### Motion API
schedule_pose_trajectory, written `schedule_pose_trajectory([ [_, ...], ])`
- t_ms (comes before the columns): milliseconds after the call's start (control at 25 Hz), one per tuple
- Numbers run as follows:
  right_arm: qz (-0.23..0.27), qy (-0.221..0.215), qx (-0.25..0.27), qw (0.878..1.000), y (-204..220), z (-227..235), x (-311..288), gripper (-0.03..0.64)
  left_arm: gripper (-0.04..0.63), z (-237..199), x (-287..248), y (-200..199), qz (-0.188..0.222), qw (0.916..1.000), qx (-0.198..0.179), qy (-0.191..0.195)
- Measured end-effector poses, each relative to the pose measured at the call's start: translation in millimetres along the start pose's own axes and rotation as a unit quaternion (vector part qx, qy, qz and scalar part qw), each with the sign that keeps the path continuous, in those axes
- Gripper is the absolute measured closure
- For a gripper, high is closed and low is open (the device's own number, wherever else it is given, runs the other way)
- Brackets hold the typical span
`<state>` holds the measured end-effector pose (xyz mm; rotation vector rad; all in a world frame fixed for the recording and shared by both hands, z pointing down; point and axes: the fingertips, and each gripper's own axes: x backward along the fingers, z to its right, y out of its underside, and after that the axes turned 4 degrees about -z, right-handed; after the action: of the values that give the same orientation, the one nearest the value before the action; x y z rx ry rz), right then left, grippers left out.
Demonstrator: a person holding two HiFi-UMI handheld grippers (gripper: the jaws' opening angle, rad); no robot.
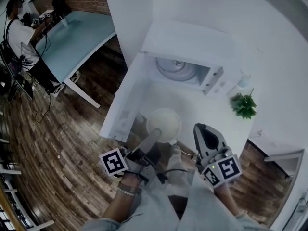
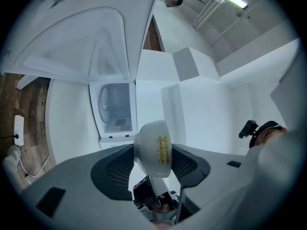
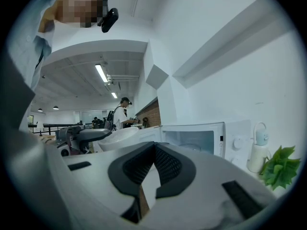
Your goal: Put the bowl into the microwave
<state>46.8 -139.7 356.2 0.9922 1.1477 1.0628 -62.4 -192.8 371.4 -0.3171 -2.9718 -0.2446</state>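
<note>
A white bowl (image 1: 164, 123) with a yellow label on its outside (image 2: 154, 146) hangs in front of the open microwave (image 1: 179, 70), over the counter. My left gripper (image 1: 155, 136) is shut on the bowl's rim, with a jaw on each side of the wall (image 2: 152, 153). The microwave cavity (image 2: 115, 110) with its glass turntable lies straight ahead beyond the bowl. My right gripper (image 1: 200, 128) is shut with nothing in it, to the right of the bowl; its jaw tips meet (image 3: 154, 147). In the right gripper view the bowl (image 3: 117, 138) is at the left.
The microwave door (image 1: 126, 105) stands swung open to the left. A small white bottle (image 3: 259, 152) and a green plant (image 1: 244, 105) stand right of the microwave against the wall. People sit at a blue table (image 1: 77, 37) far left.
</note>
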Motion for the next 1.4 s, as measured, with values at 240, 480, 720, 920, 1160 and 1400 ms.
schedule_pose_trajectory([
  [240, -0.005, 0.000, -0.001, 1.000, -5.7, 27.9, -15.2, 0.615, 0.376, -11.5, -30.2, -13.2, 0.004, 1.0000, -0.001, -0.005],
  [480, -0.017, -0.010, 0.006, 1.000, -5.5, 50.8, -30.1, 0.615, 0.377, -30.3, -58.0, -22.3, 0.006, 0.9998, 0.003, -0.019],
  [720, -0.026, -0.023, 0.019, 0.999, -4.2, 67.4, -46.9, 0.615, 0.376, -43.8, -81.2, -34.4, 0.018, 0.9994, -0.001, -0.029],
  [920, -0.037, -0.033, 0.023, 0.998, 0.9, 80.2, -59.6, 0.615, 0.376, -57.2, -97.0, -47.0, 0.025, 0.9989, 0.000, -0.039],
  [1160, -0.045, -0.044, 0.039, 0.997, 7.1, 93.2, -77.6, 0.615, 0.376, -75.0, -115.5, -57.8, 0.032, 0.9982, 0.008, -0.050],
  [1400, -0.045, -0.038, 0.075, 0.995, 13.5, 105.8, -91.7, 0.615, 0.376, -94.7, -135.1, -67.8, 0.027, 0.9973, 0.007, -0.068],
])
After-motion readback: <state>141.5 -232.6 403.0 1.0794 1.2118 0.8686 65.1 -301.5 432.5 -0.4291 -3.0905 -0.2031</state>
